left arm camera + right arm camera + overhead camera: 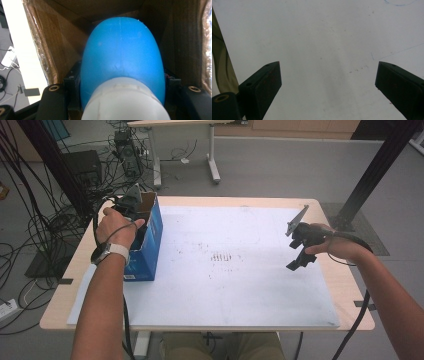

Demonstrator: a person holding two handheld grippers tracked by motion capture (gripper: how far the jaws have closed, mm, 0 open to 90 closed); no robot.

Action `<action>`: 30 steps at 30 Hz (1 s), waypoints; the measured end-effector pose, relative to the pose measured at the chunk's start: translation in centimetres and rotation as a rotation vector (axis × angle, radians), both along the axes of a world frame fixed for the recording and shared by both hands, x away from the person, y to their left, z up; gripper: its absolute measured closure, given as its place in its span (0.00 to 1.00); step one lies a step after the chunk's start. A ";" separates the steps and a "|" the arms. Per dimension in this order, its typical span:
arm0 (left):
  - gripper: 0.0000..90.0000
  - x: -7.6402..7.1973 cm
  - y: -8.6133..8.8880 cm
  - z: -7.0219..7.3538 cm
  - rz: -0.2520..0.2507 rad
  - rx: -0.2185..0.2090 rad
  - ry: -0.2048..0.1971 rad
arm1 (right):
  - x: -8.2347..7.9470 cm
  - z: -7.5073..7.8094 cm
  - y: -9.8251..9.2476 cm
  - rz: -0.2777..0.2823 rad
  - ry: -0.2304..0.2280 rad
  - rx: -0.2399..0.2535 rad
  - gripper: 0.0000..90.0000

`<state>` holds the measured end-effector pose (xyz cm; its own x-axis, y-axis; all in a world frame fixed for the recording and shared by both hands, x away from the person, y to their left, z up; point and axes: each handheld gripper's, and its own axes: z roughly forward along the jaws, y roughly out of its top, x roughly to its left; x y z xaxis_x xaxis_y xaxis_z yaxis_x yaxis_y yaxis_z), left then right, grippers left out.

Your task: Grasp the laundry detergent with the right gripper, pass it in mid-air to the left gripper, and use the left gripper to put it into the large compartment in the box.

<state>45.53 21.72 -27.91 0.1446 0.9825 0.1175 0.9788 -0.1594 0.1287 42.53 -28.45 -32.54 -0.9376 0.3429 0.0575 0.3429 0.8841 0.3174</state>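
Observation:
My left gripper (pixel 131 202) reaches down into an open blue cardboard box (pixel 150 245) at the table's left. In the left gripper view the left gripper (pixel 122 86) is shut on a smooth blue rounded object (pixel 122 47) with a white end (pixel 125 102) nearest the camera; its jaws press on both sides. Brown inner walls of the box (pixel 50 45) surround it. My right gripper (pixel 299 261) hovers over the white sheet (pixel 225 285) at the right. In the right gripper view the right gripper (pixel 328 82) stands open with nothing between its jaws.
The white sheet covers most of the wooden table (pixel 60 310) and bears faint marks (pixel 222 257) at its middle. Cables (pixel 30 220) and black equipment (pixel 85 165) lie on the floor at the left. Another table's legs (pixel 212 160) stand beyond.

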 end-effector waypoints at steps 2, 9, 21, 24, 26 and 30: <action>0.42 0.0 0.0 0.0 0.000 -0.001 -0.002 | 0.0 0.0 0.0 0.000 0.001 0.001 0.07; 0.42 -0.1 0.1 0.0 -0.001 -0.004 -0.005 | -0.1 0.0 -0.1 -0.003 -0.001 0.001 0.07; 0.42 -0.1 0.1 0.0 0.001 -0.004 -0.006 | 0.0 -0.1 0.1 0.000 0.001 0.001 0.07; 0.42 -0.1 0.1 -0.1 0.001 -0.005 -0.008 | 0.0 -0.2 0.2 0.002 0.003 0.001 0.07; 0.42 0.0 0.1 0.0 0.002 -0.006 -0.006 | 0.1 -0.1 0.2 0.000 0.003 0.001 0.07; 0.42 -0.1 0.1 0.0 0.002 -0.005 -0.006 | 0.1 0.0 0.1 -0.003 0.000 0.003 0.07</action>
<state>45.48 21.85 -27.96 0.1418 0.9834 0.1131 0.9784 -0.1566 0.1351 42.61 -28.36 -32.57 -0.9366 0.3454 0.0587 0.3454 0.8821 0.3202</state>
